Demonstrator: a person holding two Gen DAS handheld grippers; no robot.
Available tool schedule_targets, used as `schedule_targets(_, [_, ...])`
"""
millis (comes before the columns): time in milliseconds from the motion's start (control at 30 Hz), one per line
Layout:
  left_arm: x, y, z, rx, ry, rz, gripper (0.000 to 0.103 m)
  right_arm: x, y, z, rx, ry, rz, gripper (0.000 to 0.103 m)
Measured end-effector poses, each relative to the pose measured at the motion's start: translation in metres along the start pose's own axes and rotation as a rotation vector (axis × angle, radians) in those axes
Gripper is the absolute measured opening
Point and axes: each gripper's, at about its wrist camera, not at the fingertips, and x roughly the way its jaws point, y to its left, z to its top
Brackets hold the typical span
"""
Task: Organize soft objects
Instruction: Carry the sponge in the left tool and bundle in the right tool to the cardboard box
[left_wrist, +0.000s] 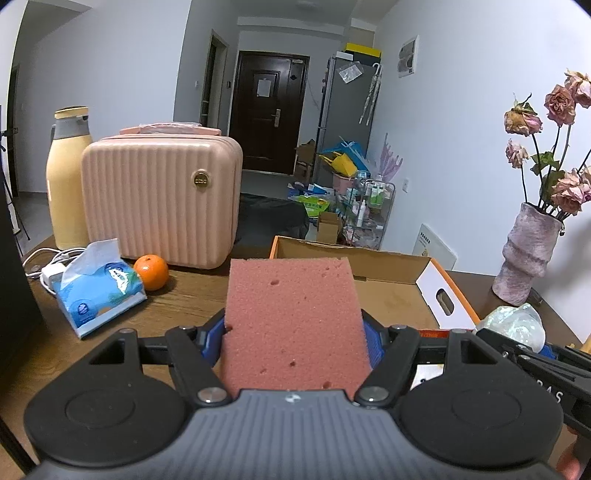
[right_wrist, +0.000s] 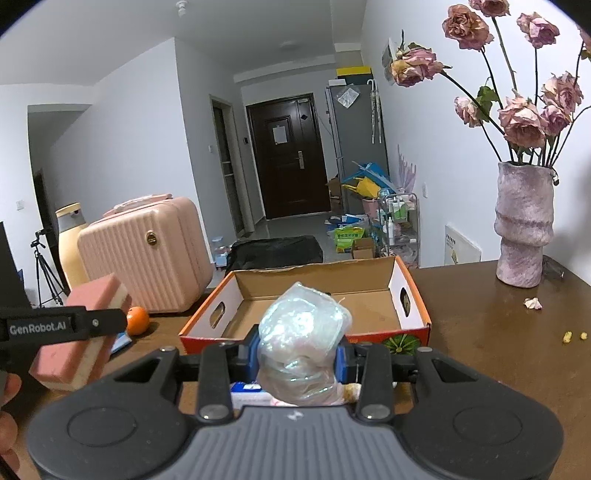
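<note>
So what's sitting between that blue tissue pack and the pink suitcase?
An orange, on the table just in front of the pink suitcase, right of the tissue pack; the left wrist view shows it.

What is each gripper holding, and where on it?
Left gripper clamps the pink sponge across its side edges, near its lower end. Right gripper squeezes the plastic bundle around its lower middle.

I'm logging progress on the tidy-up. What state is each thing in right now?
Pink sponge: clamped in the left gripper, off the table.
Iridescent plastic bundle: clamped in the right gripper.
Cardboard box: open, nothing visible inside.
Pink suitcase: closed, upright.
Tissue pack: opened, tissue sticking out.
</note>
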Motion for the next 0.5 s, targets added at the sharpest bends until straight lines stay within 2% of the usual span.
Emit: schedule_targets(500, [0.041, -0.011, 0.024, -0.005, -0.034, 0.0, 0.071, 0.053, -0.003, 0.021, -0.006, 0.019, -0.016, 0.036])
